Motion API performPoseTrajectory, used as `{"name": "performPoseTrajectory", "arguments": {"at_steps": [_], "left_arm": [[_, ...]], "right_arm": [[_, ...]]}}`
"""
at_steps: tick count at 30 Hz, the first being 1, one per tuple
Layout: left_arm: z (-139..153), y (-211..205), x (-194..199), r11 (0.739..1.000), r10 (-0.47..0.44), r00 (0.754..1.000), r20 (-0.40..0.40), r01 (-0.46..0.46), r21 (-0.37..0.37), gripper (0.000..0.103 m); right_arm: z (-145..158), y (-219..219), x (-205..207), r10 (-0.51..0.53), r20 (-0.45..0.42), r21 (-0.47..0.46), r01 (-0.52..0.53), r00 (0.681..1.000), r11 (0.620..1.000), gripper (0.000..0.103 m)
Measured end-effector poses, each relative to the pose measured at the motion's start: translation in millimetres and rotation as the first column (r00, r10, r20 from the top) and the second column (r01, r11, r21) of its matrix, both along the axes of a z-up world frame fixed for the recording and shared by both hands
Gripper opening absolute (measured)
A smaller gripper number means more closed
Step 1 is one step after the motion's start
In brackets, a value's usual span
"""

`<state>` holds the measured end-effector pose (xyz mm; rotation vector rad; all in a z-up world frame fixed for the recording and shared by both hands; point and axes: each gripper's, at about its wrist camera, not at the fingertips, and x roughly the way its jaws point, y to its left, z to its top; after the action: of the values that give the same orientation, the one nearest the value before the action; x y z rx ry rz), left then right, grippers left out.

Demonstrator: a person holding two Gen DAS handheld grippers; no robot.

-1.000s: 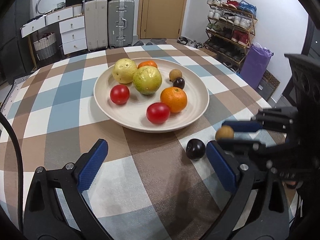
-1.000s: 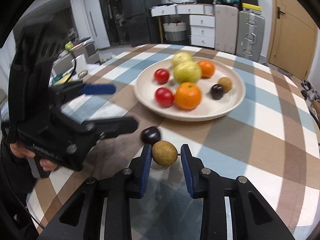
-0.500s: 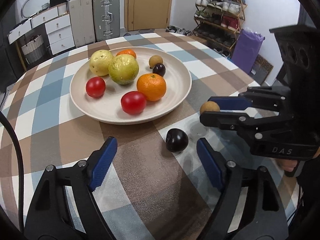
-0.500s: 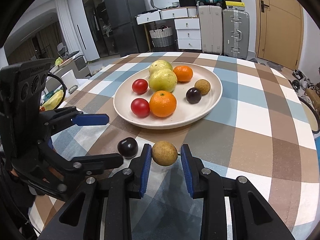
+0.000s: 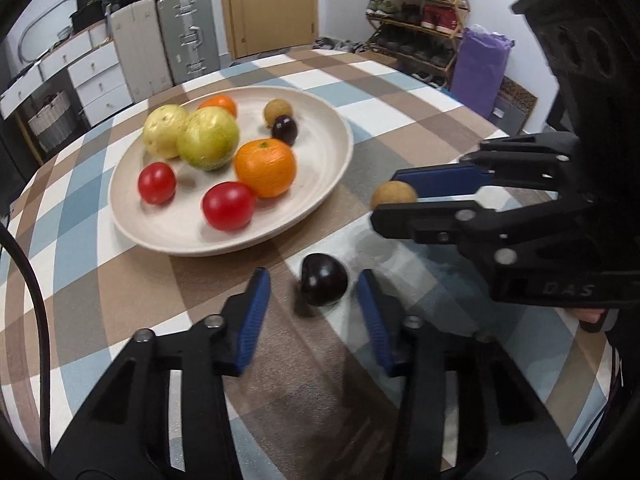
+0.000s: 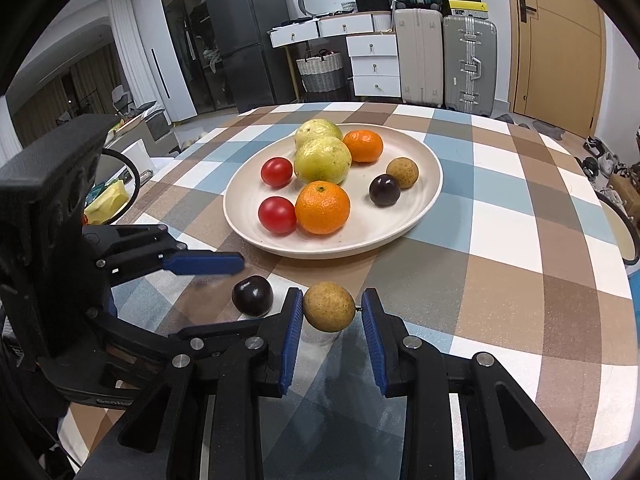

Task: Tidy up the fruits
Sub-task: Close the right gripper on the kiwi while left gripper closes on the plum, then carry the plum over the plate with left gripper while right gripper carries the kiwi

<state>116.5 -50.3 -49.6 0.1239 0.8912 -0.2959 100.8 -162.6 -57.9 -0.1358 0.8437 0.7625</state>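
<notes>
A cream plate (image 5: 320, 184) (image 6: 420, 216) on the checked tablecloth holds two red tomatoes, two oranges, two yellow-green guavas, a dark plum and a small brown fruit. My right gripper (image 6: 330, 314) (image 5: 394, 196) is shut on a small brown round fruit (image 6: 329, 306) (image 5: 393, 195) and holds it above the cloth near the plate's edge. A dark purple plum (image 5: 323, 285) (image 6: 253, 295) lies on the cloth. My left gripper (image 5: 314, 304) (image 6: 240, 280) is open, with its fingers on either side of the plum, apart from it.
The round table's edge (image 6: 600, 208) curves along the right. Suitcases (image 6: 468, 68), white drawers (image 6: 372, 64) and a shoe rack (image 5: 416, 12) stand beyond the table. The two grippers are close together near the plate's front edge.
My left gripper has moved forward and right until the plum sits between its fingers, and its jaws have narrowed. My right gripper has lifted and held the brown fruit, drawing back a little from the plate.
</notes>
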Motion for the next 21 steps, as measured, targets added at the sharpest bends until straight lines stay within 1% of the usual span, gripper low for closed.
{"name": "performPoseTrajectory", "arguments": {"at_steps": [2,4,10,13,16,21], "left_arm": [[1,-1,-1,1.0,-0.011,1.0,0.002,0.011,-0.003,0.022],[2,-1,-1,1.0,-0.011,1.0,0.005,0.011,-0.01,0.021],[8,14,-2,0.997,0.017,1.0,0.016,-0.015,-0.08,0.021],[17,22,-7,0.992,0.034,0.998,0.049,-0.027,-0.123,0.021],[27,33,-10,0.987,0.066,0.994,0.09,-0.052,-0.15,0.021],[43,53,-15,0.975,0.133,0.979,0.152,-0.101,-0.199,0.021]], "right_arm": [[0,0,1,0.0,-0.001,0.0,0.0,1.0,1.0,0.031],[1,0,1,-0.003,-0.001,0.0,0.003,1.0,1.0,0.031],[4,0,1,-0.007,0.006,0.006,0.007,1.0,1.0,0.031],[8,0,1,-0.008,0.019,0.012,0.008,1.0,1.0,0.031],[13,0,1,-0.009,0.035,0.019,0.008,0.999,1.0,0.031],[24,0,5,-0.022,0.068,0.044,0.019,0.997,0.999,0.031]]}}
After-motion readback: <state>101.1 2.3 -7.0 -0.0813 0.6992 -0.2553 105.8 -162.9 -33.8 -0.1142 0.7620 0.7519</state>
